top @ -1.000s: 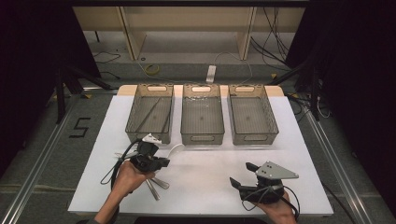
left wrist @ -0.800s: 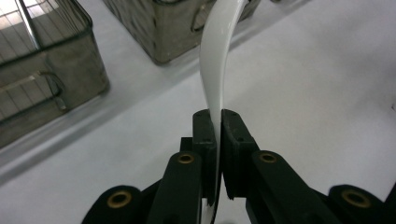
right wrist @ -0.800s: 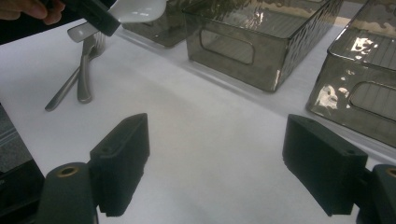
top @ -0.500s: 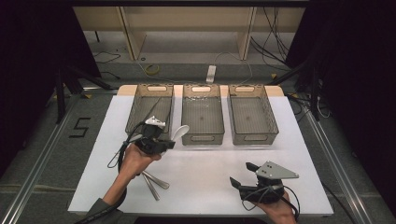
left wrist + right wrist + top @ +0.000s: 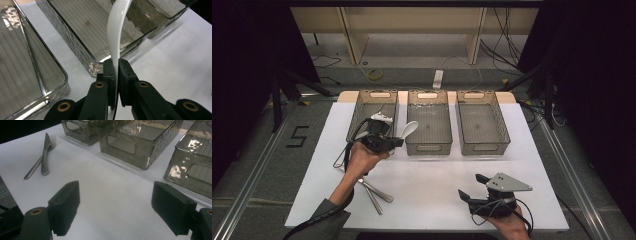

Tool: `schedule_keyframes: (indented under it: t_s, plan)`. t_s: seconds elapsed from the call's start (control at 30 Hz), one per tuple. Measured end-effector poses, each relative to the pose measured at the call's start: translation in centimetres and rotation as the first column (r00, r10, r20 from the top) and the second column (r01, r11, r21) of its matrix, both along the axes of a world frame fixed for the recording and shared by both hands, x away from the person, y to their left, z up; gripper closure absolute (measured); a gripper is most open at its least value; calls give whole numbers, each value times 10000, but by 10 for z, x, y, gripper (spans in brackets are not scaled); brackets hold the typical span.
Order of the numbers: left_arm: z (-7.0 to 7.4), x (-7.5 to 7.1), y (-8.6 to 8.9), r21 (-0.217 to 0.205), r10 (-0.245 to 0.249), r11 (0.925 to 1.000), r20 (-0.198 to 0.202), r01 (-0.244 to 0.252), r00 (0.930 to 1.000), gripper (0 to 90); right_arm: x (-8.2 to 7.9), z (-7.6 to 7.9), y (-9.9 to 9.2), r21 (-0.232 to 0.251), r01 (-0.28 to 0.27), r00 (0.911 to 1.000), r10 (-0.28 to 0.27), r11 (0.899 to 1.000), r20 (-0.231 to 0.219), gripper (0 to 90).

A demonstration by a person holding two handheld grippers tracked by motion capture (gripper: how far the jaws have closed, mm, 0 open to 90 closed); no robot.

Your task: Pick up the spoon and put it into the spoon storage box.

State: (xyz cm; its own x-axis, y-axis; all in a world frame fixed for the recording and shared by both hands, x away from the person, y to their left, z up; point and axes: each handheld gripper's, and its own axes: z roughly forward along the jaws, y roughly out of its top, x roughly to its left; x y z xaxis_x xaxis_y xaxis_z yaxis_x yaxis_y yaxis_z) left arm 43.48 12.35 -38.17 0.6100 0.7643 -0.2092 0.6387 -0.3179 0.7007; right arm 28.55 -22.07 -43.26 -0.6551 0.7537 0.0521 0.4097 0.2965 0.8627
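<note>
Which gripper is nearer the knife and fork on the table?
Left. The left gripper is just above the knife and fork, holding a white spoon; the right gripper sits across the table.

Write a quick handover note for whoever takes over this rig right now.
Left gripper: shut on the white plastic spoon, held in the air by the middle smoky plastic bin.
Right gripper: open, holding nothing, at the near right of the white table.
Metal fork and metal knife lie on the table, near left.
Done: spoon picked up.
Left: probably bin the spoon, then fork and knife.
</note>
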Motion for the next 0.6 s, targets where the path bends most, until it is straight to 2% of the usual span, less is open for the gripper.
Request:
schedule_keyframes:
  t_s: [0.37,0.4,0.47,0.6]
  plan:
    - [6,26,-3,-143,402,9991,144,-400,9991,851,0,0,0,20,-4,10000,4,10000,47,238]
    - [6,28,-4,-63,389,9992,109,-389,9992,851,0,0,0,22,-9,10000,9,10000,40,238]
    - [5,32,-6,-280,498,9984,19,-498,9988,851,0,0,0,24,-13,10000,13,10000,8,238]
    - [5,40,-10,-309,594,9977,-41,-595,9982,851,-1,0,0,5,-32,10000,32,10000,30,238]
